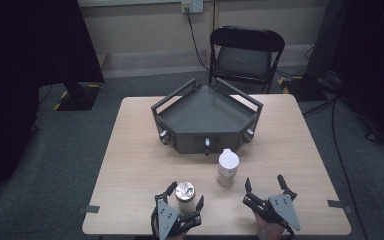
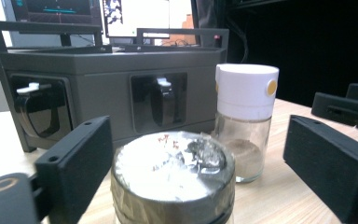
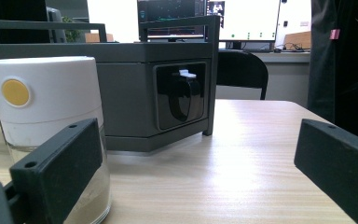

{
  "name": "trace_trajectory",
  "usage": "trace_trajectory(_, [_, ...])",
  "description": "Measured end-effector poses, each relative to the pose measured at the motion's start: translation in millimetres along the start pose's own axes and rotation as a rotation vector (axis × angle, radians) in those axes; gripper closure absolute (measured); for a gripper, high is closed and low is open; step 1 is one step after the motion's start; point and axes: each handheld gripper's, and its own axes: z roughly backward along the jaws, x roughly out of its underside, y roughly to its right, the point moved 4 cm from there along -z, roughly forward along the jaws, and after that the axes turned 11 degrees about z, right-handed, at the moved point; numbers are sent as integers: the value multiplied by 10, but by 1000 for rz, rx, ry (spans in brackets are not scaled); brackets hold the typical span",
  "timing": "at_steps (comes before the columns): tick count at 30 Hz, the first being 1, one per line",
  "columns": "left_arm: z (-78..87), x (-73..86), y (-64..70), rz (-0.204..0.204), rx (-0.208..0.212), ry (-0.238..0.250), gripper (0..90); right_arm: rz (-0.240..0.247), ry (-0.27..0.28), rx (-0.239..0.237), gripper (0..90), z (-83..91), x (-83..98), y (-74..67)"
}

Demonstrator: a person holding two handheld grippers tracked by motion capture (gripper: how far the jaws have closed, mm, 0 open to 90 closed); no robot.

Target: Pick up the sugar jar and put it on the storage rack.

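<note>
Foil-topped jar sat closest to the lens in left gripper view, right between the two black jaws of left tool. Jaws flanked jar on both sides with visible gaps, not pressing, so left tool unclenched, nothing gripped. Seen from high view, same jar stood upright at near edge of surface, left of centre, crinkled silver foil cap facing up, tool bracketing it from the near side.

White-capped glass bottle stood upright just beyond and right of foil-topped jar, apart from it, no contact. Had a yellow dot on white cap, pale powder in lower part of glass. Sat close in front of grey tray box, not touching it as far as could be told.

Right tool rested at near edge, right of left tool, jaws spread wide, nothing between them. In right gripper view white-capped glass bottle appeared behind and partly hidden by one jaw, outside the gap. Right tool released.

Grey tray box sat mid-surface, angled front with three recessed knobs, rails along top. Black folding chair stood beyond far edge of surface. Monitors visible behind tray box in both gripper views.
</note>
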Motion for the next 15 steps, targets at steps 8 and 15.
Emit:
trace_trajectory(8, [-49,60,27,-3,-54,-20,218,0,0,0,0,0,0,1])
trace_trajectory(15, [-48,63,10,-1,-69,-20,311,0,0,-1,0,0,0,1])
